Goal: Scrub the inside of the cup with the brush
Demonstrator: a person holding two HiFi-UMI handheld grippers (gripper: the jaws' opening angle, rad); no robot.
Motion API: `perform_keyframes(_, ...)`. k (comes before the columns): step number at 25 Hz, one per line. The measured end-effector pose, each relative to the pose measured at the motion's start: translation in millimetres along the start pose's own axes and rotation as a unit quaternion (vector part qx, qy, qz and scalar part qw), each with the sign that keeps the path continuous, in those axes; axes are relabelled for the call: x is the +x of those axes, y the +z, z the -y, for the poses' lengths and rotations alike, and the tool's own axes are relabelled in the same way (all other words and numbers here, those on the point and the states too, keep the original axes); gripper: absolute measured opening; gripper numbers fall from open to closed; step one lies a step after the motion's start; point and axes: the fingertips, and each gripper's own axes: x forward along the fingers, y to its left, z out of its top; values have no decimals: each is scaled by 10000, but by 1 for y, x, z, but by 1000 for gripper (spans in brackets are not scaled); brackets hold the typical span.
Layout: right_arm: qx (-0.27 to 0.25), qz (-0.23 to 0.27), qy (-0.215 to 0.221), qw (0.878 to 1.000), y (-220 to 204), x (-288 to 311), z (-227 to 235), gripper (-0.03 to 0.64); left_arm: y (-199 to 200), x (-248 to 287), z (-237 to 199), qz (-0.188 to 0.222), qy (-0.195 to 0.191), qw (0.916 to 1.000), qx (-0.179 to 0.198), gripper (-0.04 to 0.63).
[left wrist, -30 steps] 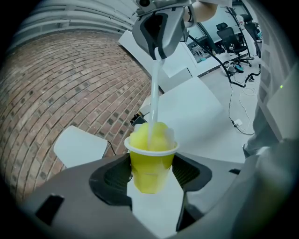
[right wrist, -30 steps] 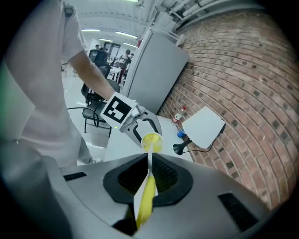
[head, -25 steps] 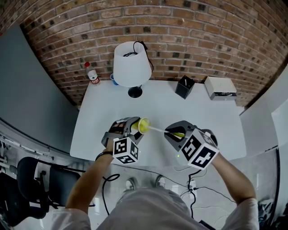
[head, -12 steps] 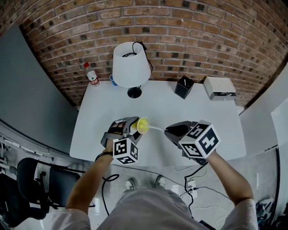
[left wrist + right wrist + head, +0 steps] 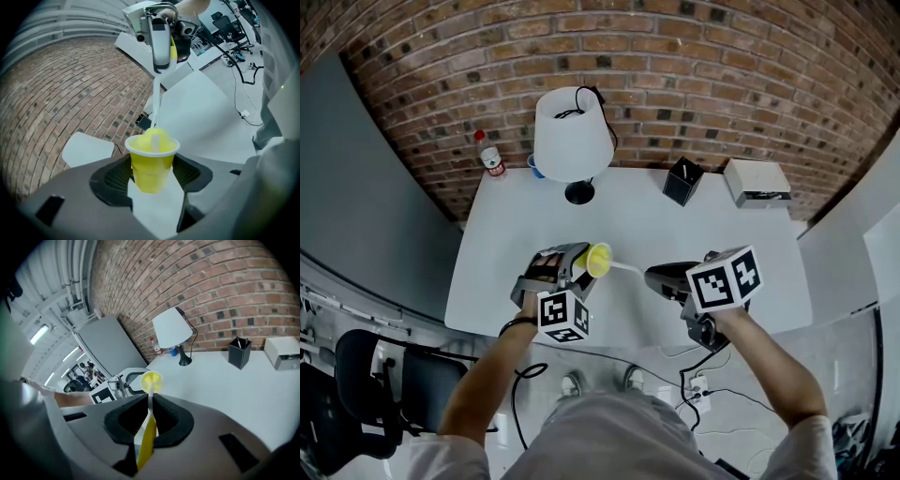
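My left gripper point(image 5: 581, 265) is shut on a yellow cup point(image 5: 598, 260), held above the white table point(image 5: 741, 253) with its mouth turned toward the right gripper. In the left gripper view the cup point(image 5: 151, 161) sits between both pads. My right gripper point(image 5: 661, 277) is shut on the yellow handle of a brush point(image 5: 147, 437). The brush's thin white shaft point(image 5: 625, 268) runs left into the cup's mouth. The brush head fills the cup's opening point(image 5: 151, 380), so the cup's inside is hidden.
A white lamp point(image 5: 573, 136) stands at the table's back, with a bottle point(image 5: 492, 155) and a blue cup point(image 5: 536, 167) to its left. A black pen holder point(image 5: 684, 180) and a white box point(image 5: 758, 182) sit at the back right. An office chair point(image 5: 366, 375) stands lower left.
The right gripper has rolled about the brush's line, so its marker cube swung from the lower side up to the top. The brush stays in the cup. The left gripper held still.
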Motion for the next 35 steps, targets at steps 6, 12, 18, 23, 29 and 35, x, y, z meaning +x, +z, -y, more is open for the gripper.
perform_keyframes(6, 733, 136, 255, 9969, -2, -1, 1, 29, 2, 0, -1, 32, 84, 9999, 115, 285)
perform_keyframes(12, 1017, 186, 346, 9940, -4, -6, 3, 29, 6, 1, 3, 119, 100, 9998, 155, 282)
perform_keyframes(18, 489, 51, 54, 9988, -5, -12, 0, 29, 11, 3, 7, 234, 108, 9996, 78, 282)
perform_keyframes(23, -113, -54, -266, 9996, -5, -17, -1, 28, 14, 4, 8, 295, 119, 9995, 18, 282)
perform_keyframes(29, -499, -146, -482, 9975, -5, -21, -4, 28, 17, 6, 10, 323, 108, 9994, -49, 282)
perform_keyframes(35, -687, -181, -615, 9956, -7, -26, -2, 26, 14, 8, 13, 232, 68, 9997, -76, 282)
